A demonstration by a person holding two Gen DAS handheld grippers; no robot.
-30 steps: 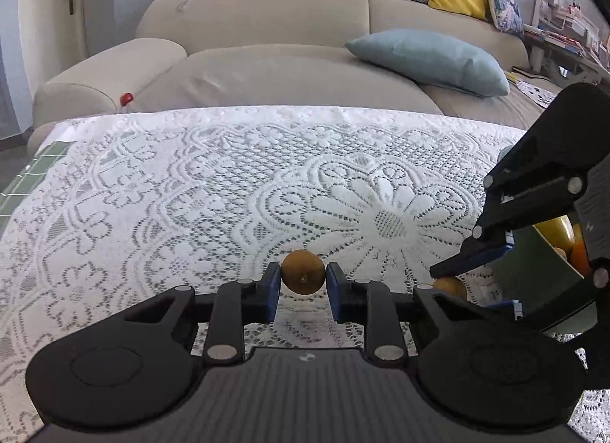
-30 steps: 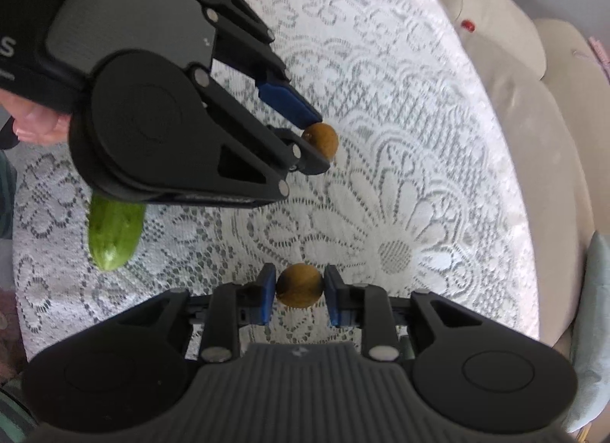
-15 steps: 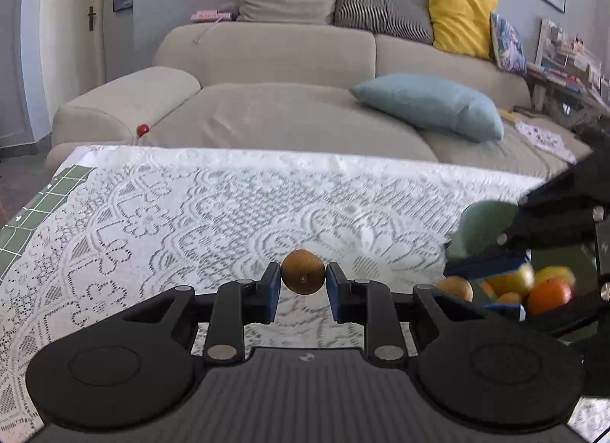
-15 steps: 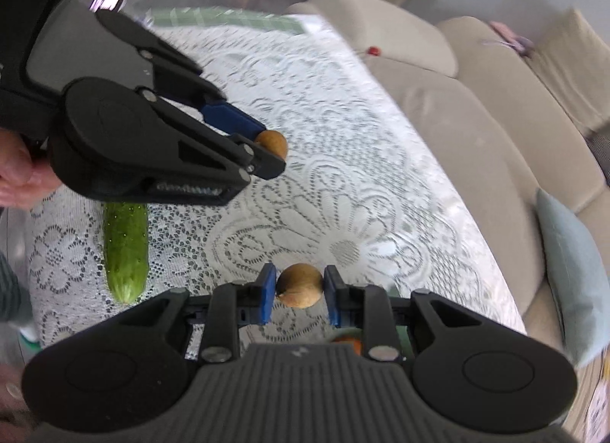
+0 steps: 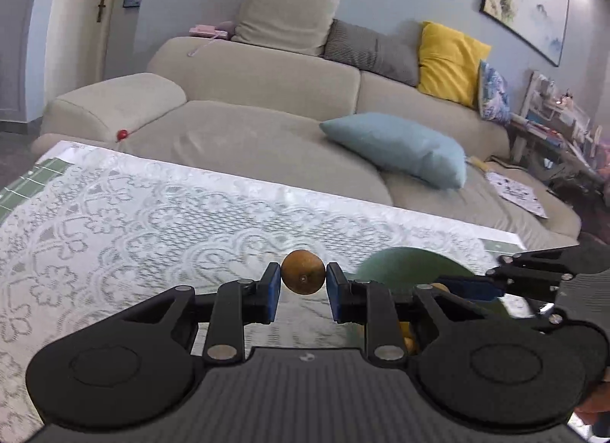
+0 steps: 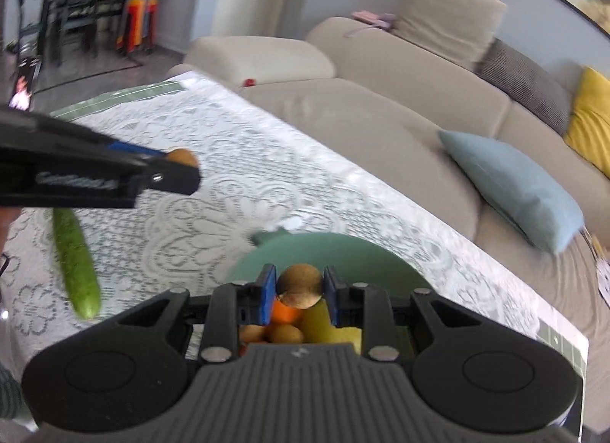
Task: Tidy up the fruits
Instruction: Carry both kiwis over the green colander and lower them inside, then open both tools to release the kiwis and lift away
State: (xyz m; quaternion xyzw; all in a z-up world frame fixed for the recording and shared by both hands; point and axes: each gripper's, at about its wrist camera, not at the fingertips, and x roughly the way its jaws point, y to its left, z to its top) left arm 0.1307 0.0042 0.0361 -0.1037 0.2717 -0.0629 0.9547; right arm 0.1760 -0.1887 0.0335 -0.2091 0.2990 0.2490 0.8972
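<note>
My left gripper [image 5: 303,284] is shut on a brown kiwi [image 5: 303,271], held above the lace-covered table; it also shows at the left of the right wrist view [image 6: 179,168]. My right gripper [image 6: 299,286] is shut on a second brown kiwi [image 6: 299,286], held over the green bowl [image 6: 343,252]. The bowl holds an orange [image 6: 286,311], a yellow fruit [image 6: 328,325] and more kiwis [image 6: 284,332]. In the left wrist view the bowl [image 5: 404,264] sits to the right, partly behind the right gripper [image 5: 469,288].
A green cucumber [image 6: 76,264] lies on the lace tablecloth [image 6: 236,183] at the left. A beige sofa [image 5: 259,107] with a blue cushion [image 5: 400,149] runs along the table's far edge.
Both grippers have tilted up toward level, each still holding its kiwi. The right gripper has moved over the green bowl, whose fruit now shows beneath its fingers.
</note>
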